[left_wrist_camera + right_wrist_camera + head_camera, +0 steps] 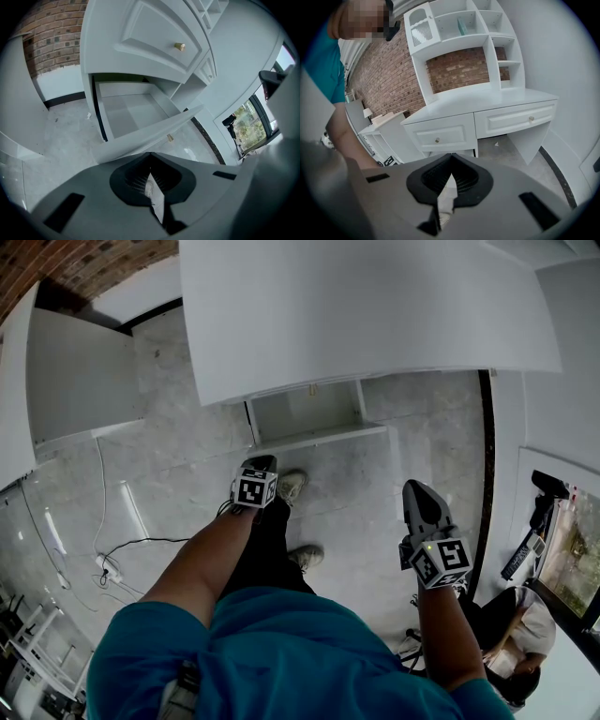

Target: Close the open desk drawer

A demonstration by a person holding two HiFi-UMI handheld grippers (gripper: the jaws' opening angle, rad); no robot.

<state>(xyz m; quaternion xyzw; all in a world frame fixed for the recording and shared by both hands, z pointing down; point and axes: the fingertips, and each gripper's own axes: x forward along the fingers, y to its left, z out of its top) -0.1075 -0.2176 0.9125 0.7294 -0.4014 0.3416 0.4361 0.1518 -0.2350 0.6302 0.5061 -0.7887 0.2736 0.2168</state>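
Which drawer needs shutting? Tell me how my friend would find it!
Find the big white desk against the brick wall. Under its top is a shut drawer with a gold knob, and right below that sits the open drawer. It is the only one pulled out, showing its empty white inside.

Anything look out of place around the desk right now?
Only the low drawer: it stands pulled out and empty, while the upper drawer is shut. The left gripper, jaws together, sits close to its front. Nothing looks spilled or damaged.
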